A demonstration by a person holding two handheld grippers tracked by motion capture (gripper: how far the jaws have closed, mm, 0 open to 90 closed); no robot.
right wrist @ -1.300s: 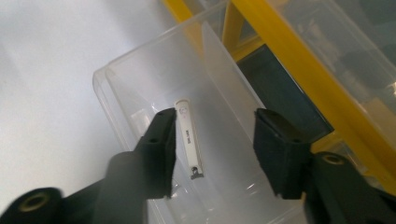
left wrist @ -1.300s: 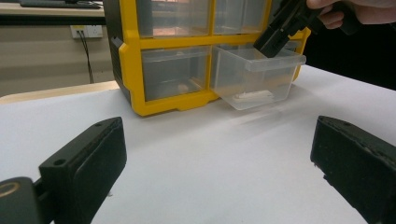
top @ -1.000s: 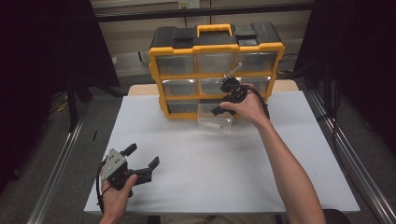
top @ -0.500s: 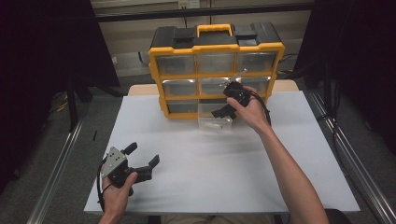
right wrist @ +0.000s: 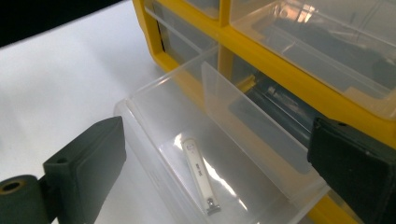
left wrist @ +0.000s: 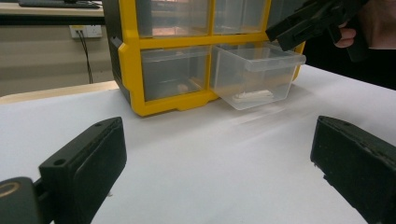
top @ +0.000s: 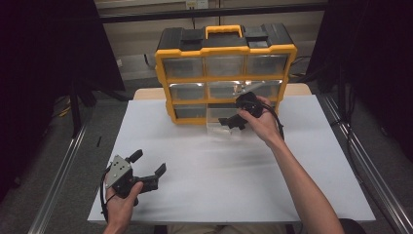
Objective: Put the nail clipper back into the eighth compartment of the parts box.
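left tongs (top: 147,164) jaws spread, held low, right tongs (top: 227,121) jaws spread, arm outstretched

Left gripper (top: 147,165): black body with two broad, flat, block-shaped black jaws. A grey three-cornered plate (top: 118,170), marked with small dark holes, sits on top of the body. A black cable (top: 103,195) loops from the body beside the plate, on the side away from the jaws. In the left gripper view, the left jaw carries a small round recess near its upper edge, and a brass-coloured ring is set in the black part below it.

Right gripper (top: 228,121): all black, with a rounded housing and a black cable (top: 276,122) trailing from it.

Both forearms are bare; no sleeves are visible.
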